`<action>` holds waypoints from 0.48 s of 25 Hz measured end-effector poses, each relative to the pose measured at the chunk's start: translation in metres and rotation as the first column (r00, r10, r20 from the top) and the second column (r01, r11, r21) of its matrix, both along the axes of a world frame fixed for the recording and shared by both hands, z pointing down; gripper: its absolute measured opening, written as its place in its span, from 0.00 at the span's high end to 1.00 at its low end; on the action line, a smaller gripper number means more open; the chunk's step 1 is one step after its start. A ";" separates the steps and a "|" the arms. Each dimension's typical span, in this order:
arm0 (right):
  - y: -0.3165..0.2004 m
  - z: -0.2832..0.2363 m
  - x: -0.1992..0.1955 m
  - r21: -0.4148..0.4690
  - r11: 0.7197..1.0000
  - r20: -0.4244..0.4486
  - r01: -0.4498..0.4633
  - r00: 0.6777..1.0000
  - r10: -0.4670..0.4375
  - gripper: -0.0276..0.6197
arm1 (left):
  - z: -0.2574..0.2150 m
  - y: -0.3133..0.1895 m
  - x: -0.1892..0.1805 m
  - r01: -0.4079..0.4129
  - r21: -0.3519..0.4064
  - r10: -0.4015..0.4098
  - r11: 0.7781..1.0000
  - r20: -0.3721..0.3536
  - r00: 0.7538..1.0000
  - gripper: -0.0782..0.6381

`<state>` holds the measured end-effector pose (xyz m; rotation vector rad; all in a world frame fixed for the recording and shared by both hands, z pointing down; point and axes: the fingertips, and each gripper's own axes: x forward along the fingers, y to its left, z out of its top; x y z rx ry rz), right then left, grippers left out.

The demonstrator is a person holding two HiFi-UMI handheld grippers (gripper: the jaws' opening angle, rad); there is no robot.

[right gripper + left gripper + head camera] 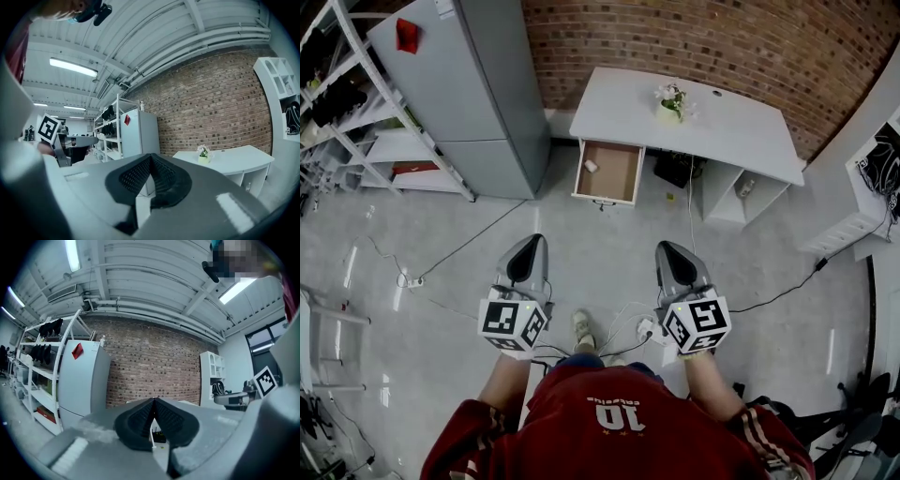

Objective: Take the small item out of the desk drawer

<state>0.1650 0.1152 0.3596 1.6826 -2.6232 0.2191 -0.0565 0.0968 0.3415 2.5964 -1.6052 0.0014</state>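
A white desk stands against the brick wall. Its wooden drawer is pulled out, and a small white item lies in its left part. Both grippers are held well back from the desk, over the floor. My left gripper is shut with nothing in it; its black pads meet at the tips. My right gripper is shut and holds nothing as well, with its pads touching. The desk shows in the right gripper view, beyond the jaws.
A small potted plant sits on the desk. A grey cabinet stands left of the drawer, with white shelving further left. Cables and a power strip lie on the floor. White cubby shelves sit under the desk's right side.
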 end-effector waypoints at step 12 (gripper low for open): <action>-0.119 -0.028 -0.056 0.066 0.997 -0.003 -0.026 1.000 0.026 0.96 | -0.014 -0.119 -0.039 -0.051 0.040 0.051 0.998 0.000 0.999 0.89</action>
